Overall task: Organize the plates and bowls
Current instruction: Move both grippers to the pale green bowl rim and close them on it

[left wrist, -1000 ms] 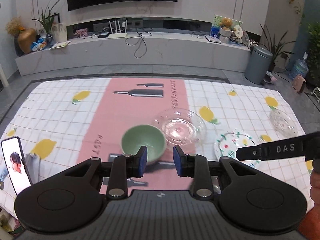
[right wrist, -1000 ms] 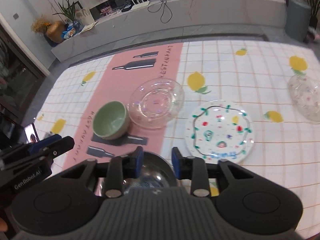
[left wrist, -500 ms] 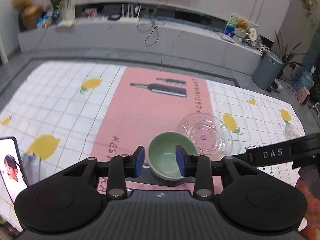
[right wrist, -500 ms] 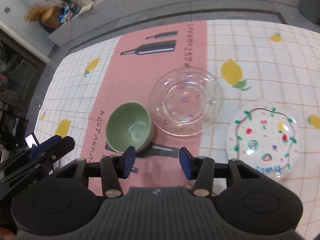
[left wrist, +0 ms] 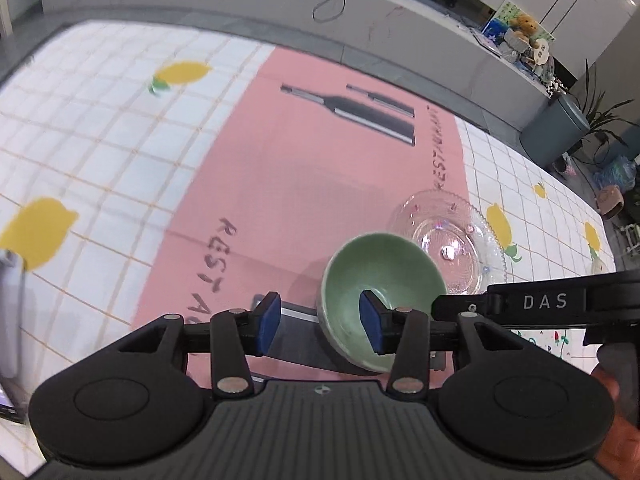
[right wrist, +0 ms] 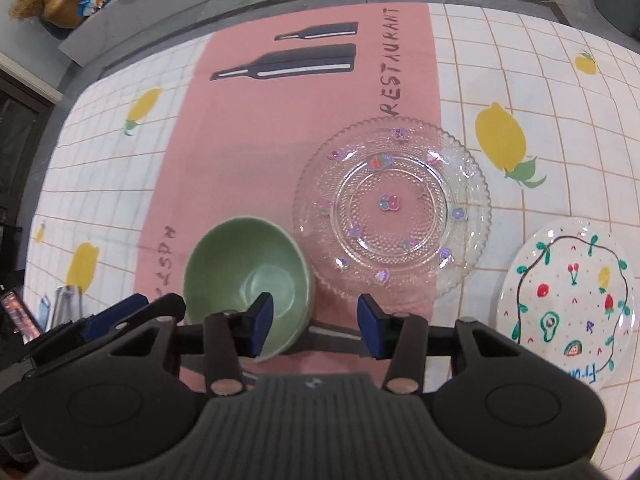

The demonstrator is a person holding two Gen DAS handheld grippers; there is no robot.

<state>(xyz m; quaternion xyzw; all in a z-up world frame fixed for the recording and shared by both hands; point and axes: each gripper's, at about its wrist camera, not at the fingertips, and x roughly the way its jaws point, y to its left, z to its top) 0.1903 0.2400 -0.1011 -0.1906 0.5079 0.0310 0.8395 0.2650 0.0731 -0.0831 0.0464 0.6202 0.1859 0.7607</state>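
Glossy green ceramic bowl (right wrist: 246, 276), beaded clear glass plate (right wrist: 392, 210), matt printed tablecloth (right wrist: 256, 128).

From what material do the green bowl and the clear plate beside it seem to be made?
Green bowl: probably glazed ceramic; it is opaque, with a soft sheen inside and a thick rim.
Clear plate: probably pressed glass, perhaps plastic; the pink cloth shows through it, and it has a beaded texture and a scalloped edge.

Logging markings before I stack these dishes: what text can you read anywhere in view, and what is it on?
"RESTAURANT": pink cloth panel, beside the printed bottles.
"REST...": same panel, near edge; its remaining letters are hidden behind the left gripper.
"DAS": right gripper, on its side.
"Fr...": blue lettering on the painted plate, cut off.
Green bowl, glass plate: none.
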